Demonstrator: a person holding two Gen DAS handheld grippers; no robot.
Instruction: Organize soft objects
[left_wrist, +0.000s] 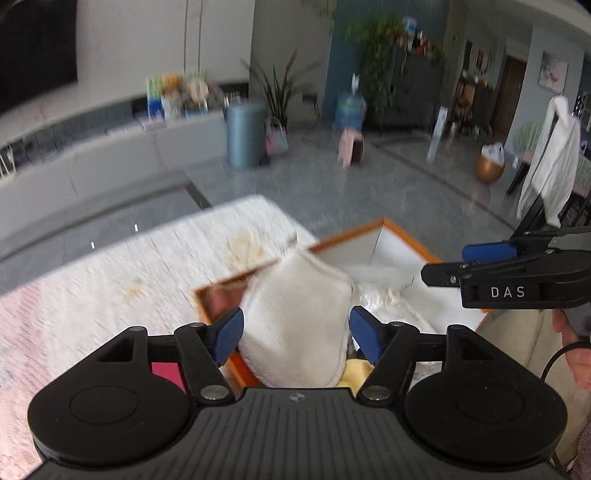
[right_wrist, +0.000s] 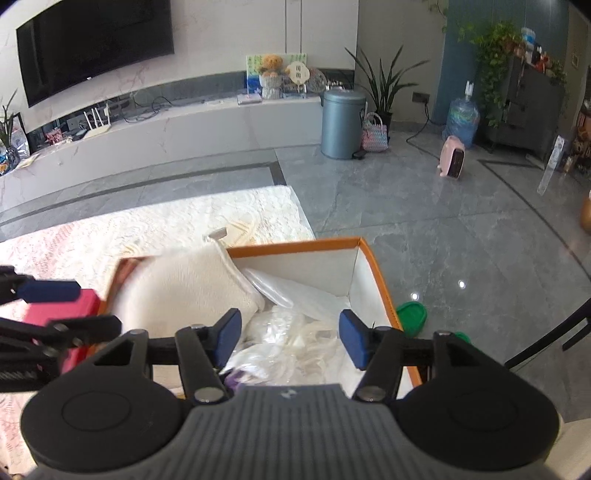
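Observation:
My left gripper (left_wrist: 295, 332) is open over an orange-rimmed box (left_wrist: 384, 221). A white padded cushion (left_wrist: 295, 325) lies below its blue pads in the left part of the box (right_wrist: 295, 245), and the right wrist view shows the cushion (right_wrist: 184, 291) free of them. My right gripper (right_wrist: 290, 332) is open above the box's right part, over crumpled clear plastic bags (right_wrist: 295, 306) with nothing between its fingers. A yellow soft item (left_wrist: 354, 371) peeks out beside the cushion.
The box stands on a table with a white lace cloth (right_wrist: 147, 229). A pink object (right_wrist: 74, 306) sits left of the box. A green item (right_wrist: 412, 314) lies on the grey floor to the right. A hand (left_wrist: 576, 332) holds the right gripper.

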